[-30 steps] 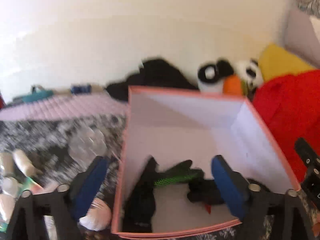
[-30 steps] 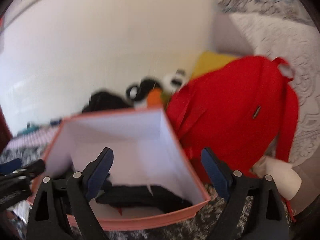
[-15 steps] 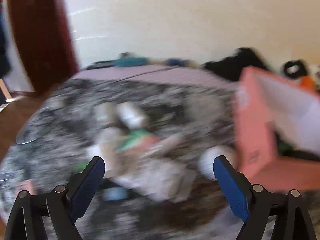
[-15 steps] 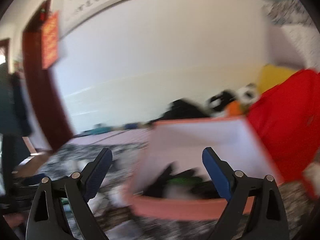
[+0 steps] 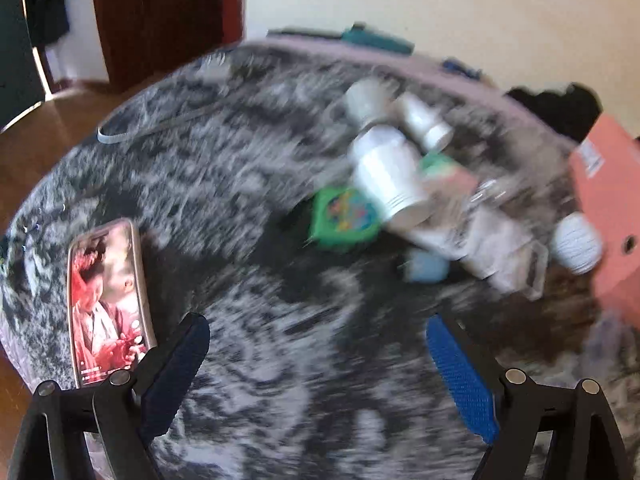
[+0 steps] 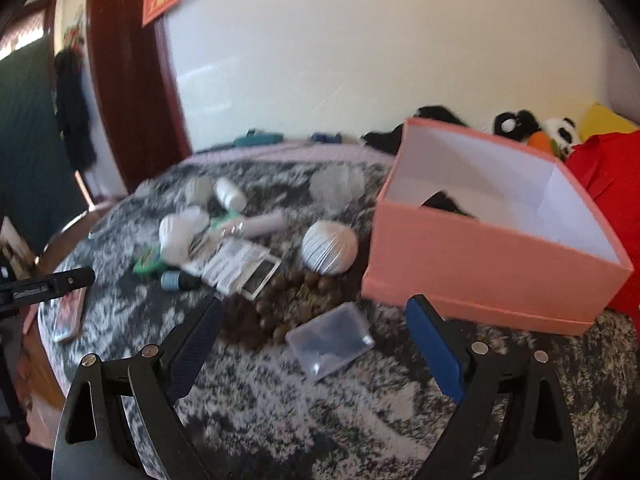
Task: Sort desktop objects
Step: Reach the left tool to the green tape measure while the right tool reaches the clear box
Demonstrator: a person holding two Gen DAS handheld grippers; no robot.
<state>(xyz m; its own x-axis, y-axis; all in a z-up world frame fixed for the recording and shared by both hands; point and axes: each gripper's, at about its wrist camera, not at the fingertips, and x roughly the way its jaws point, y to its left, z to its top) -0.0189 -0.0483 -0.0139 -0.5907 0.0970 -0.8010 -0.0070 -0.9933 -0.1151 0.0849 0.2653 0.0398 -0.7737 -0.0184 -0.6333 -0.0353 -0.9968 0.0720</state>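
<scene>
A pink box stands open at the right with dark items inside; its corner shows in the left wrist view. A heap of small things lies left of it: white bottles, a green packet, a white ribbed ball, brown beads and a clear plastic case. My left gripper hangs open over the patterned cover, short of the heap. My right gripper is open too, with the clear case between its fingers' line, untouched.
A phone with a lit screen lies at the left edge of the round table. A red bag and plush toys sit behind the box. A dark wooden door stands at the back left.
Both grippers have swung left, away from above the pink box, and now face the heap of small objects. Both stay open and hold nothing.
</scene>
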